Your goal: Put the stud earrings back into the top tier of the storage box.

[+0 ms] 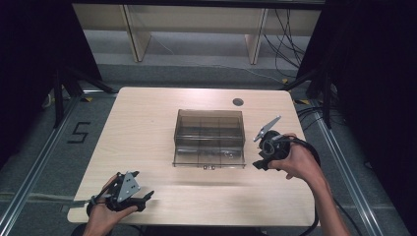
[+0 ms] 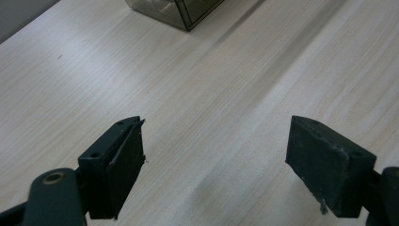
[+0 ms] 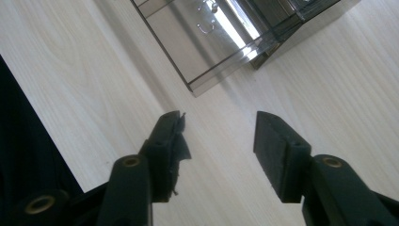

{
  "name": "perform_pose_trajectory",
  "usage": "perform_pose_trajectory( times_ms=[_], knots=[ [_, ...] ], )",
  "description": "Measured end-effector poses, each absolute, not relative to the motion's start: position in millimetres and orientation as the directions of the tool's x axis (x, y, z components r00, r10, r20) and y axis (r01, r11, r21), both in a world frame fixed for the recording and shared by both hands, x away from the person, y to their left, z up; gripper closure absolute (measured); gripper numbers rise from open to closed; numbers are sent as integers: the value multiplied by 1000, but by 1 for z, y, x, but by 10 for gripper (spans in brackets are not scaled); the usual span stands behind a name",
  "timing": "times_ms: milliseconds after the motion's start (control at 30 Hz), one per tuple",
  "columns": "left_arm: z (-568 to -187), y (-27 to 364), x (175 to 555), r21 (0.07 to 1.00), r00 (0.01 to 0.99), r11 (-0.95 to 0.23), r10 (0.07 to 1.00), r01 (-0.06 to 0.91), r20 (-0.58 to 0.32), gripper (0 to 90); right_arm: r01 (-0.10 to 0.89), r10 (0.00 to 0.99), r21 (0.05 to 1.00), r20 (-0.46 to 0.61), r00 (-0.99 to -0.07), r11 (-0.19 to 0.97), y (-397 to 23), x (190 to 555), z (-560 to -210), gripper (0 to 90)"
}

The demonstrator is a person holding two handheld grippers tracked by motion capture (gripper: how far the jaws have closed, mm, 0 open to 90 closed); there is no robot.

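Right gripper [image 1: 260,164] sits by the box [image 1: 209,137], jaws half open and empty; left gripper [image 1: 142,199] idles wide. Looks like lining up on the drawer next.

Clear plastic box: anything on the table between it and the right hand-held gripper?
Nothing visible. The right hand-held gripper sits just right of the clear plastic box, jaws open and empty, with bare table between its jaws and the box's near corner.

Smoky transparent plastic organiser box [image 1: 209,138] with inner compartments: rectangular, shut, upright, standing flat at the centre of the pale wooden table [image 1: 142,147].
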State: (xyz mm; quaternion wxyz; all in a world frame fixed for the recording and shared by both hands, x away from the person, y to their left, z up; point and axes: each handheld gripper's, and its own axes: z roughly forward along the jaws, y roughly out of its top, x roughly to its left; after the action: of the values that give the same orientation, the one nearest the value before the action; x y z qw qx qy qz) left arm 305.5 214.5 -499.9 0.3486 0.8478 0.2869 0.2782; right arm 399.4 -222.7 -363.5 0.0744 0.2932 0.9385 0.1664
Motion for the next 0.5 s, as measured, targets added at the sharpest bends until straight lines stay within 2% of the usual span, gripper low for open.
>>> perform_pose_trajectory(
  times_ms=[133,200,233,267,367,400,500],
  knots=[
    [-500,215,305,756,680,-584,684,294,264,190,547,604,451,20,-796,705,-226,388,-374,439],
    [-500,215,306,747,672,-598,683,291,285,190,563,620,462,38,-784,685,-226,385,-376,428],
    [-500,214,305,755,680,-585,684,295,264,190,566,628,472,31,-777,676,-227,384,-378,418],
    [-497,217,305,719,702,-632,651,289,290,190,564,629,495,43,-776,661,-229,382,-382,401],
    [-499,215,306,746,672,-599,683,290,286,190,569,635,508,55,-770,646,-230,379,-385,380],
    [-499,215,306,746,674,-600,681,290,286,190,599,665,500,59,-744,626,-230,376,-385,373],
    [-499,215,305,752,678,-591,682,292,273,190,578,651,532,64,-756,619,-232,373,-390,343]
  ],
)
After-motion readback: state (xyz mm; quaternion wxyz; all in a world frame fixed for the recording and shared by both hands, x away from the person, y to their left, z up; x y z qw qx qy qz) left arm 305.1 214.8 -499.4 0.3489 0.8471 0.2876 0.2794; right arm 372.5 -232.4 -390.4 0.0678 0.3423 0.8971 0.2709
